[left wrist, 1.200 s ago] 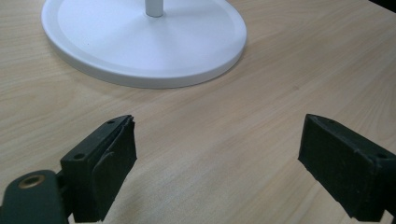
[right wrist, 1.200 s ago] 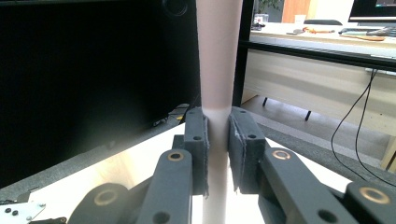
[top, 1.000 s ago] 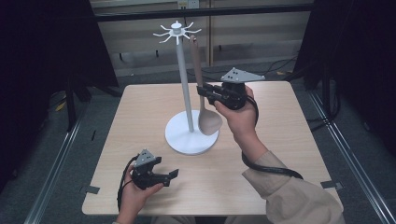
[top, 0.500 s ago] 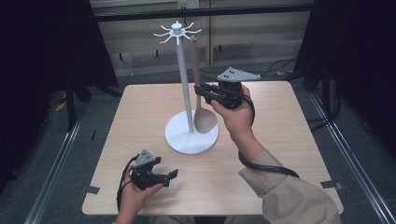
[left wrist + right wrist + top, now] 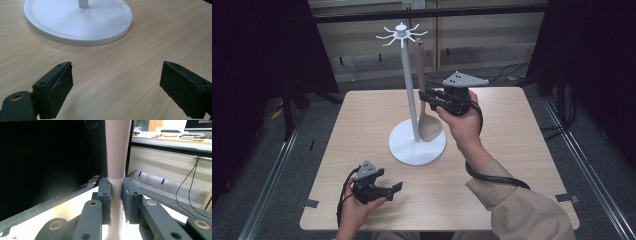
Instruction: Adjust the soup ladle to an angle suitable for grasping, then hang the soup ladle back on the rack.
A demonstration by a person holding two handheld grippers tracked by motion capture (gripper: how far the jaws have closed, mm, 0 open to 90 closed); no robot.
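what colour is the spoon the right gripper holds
Pale pinkish beige spoon, clearest in the high view.

No text, label, brand, number or sign can be read anywhere in these pictures.
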